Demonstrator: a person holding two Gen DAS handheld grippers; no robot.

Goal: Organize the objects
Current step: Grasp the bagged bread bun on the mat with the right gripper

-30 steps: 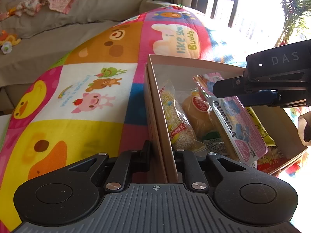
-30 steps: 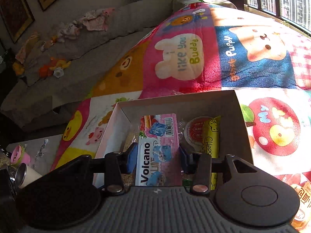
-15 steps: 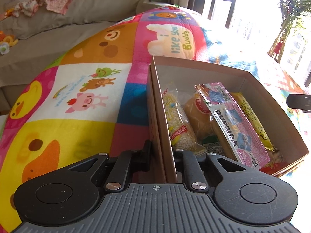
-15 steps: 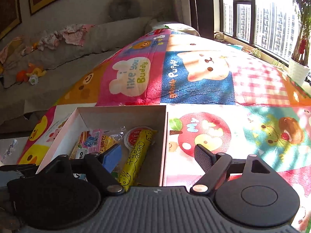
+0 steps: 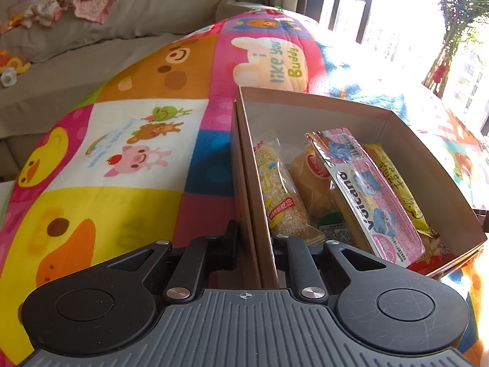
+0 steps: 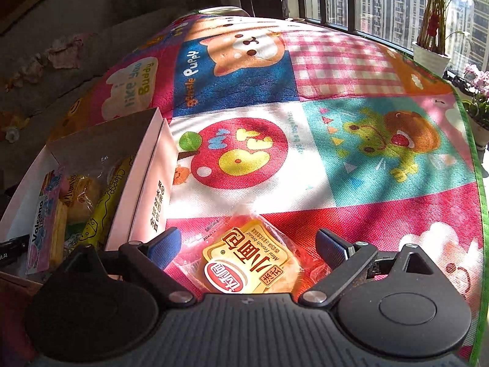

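Left gripper grips the cardboard box wall on the play mat; right gripper gapes wide around a mini French bread packet

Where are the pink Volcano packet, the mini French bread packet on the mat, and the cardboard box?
Volcano packet point(image 5: 371, 195), left wrist view, middle of its pink front.
Mini French bread packet point(image 6: 247, 263), right wrist view, on its yellow label.
Cardboard box point(image 5: 311, 107), left wrist view, inside of its far wall.
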